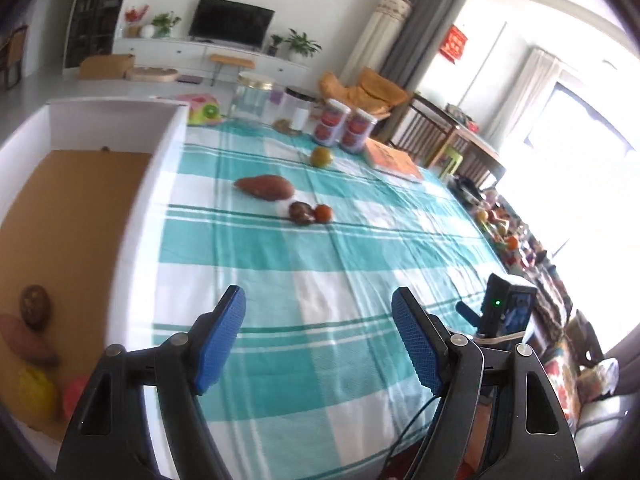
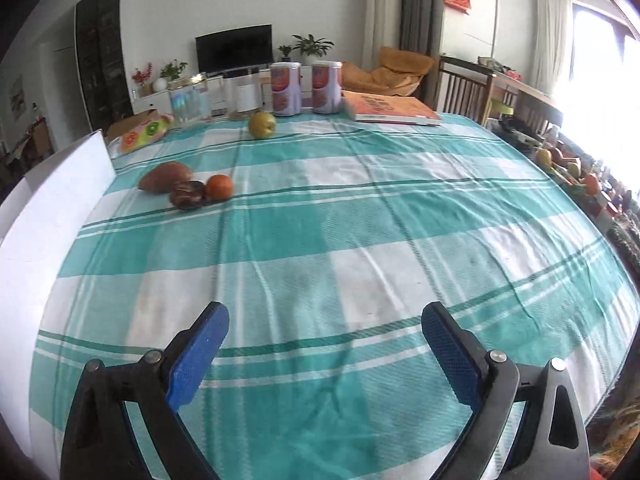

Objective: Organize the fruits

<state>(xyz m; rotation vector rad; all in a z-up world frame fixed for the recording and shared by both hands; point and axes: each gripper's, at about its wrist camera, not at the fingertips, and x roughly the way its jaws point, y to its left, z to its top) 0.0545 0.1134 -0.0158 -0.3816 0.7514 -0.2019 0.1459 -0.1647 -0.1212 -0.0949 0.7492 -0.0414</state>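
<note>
On the teal checked tablecloth lie a sweet potato [image 1: 265, 187] [image 2: 166, 175], a dark brown fruit [image 1: 301, 213] [image 2: 187, 194] touching a small orange [image 1: 323, 212] [image 2: 219, 187], and a green-yellow fruit [image 1: 321, 156] [image 2: 262, 124] farther back. A white box [image 1: 132, 208] [image 2: 52, 200] at the left holds a brown fruit [image 1: 36, 306], a sweet potato [image 1: 28, 340], a yellow fruit [image 1: 34, 394] and a red one [image 1: 74, 394]. My left gripper [image 1: 318, 340] is open and empty beside the box. My right gripper [image 2: 324, 354] is open and empty over the cloth's near part.
Two cans [image 2: 306, 87], glass jars [image 2: 190, 98], an orange book [image 2: 390, 110] and a fruit-print pack [image 2: 146, 133] line the table's far edge. The right gripper's body [image 1: 506, 312] shows at right in the left wrist view. Chairs and clutter stand off the right edge.
</note>
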